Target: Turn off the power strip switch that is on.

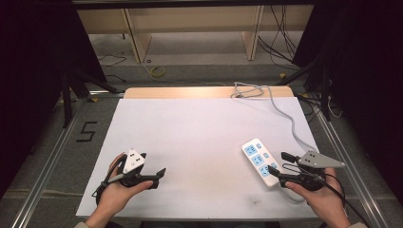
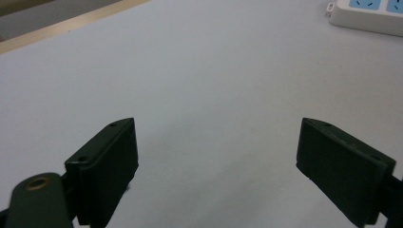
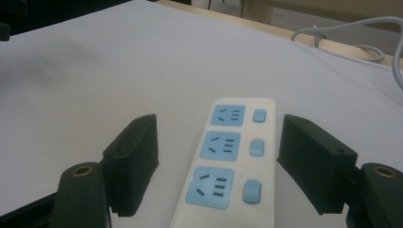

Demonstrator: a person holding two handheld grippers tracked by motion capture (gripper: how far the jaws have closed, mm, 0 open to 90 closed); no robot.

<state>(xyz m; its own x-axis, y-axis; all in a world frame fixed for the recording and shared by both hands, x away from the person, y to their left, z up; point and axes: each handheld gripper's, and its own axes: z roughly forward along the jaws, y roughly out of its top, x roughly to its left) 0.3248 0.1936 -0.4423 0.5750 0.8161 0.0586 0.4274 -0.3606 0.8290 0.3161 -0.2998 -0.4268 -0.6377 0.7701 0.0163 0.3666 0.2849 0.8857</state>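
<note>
Right gripper point(image 3: 218, 166), jaws spread, straddles a white power strip point(image 1: 259, 161); left gripper point(image 2: 216, 161) gapes wide over bare white table point(image 1: 190, 128).

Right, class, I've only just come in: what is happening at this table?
A person sits at a table covered by a white sheet, holding a two-jaw tool in each hand. The right tool is open, its jaws standing either side of the near end of a white power strip with three blue sockets, not yet closed on it. The left tool is open over bare sheet, holding nothing. The strip's grey cable runs off the far edge.
</note>
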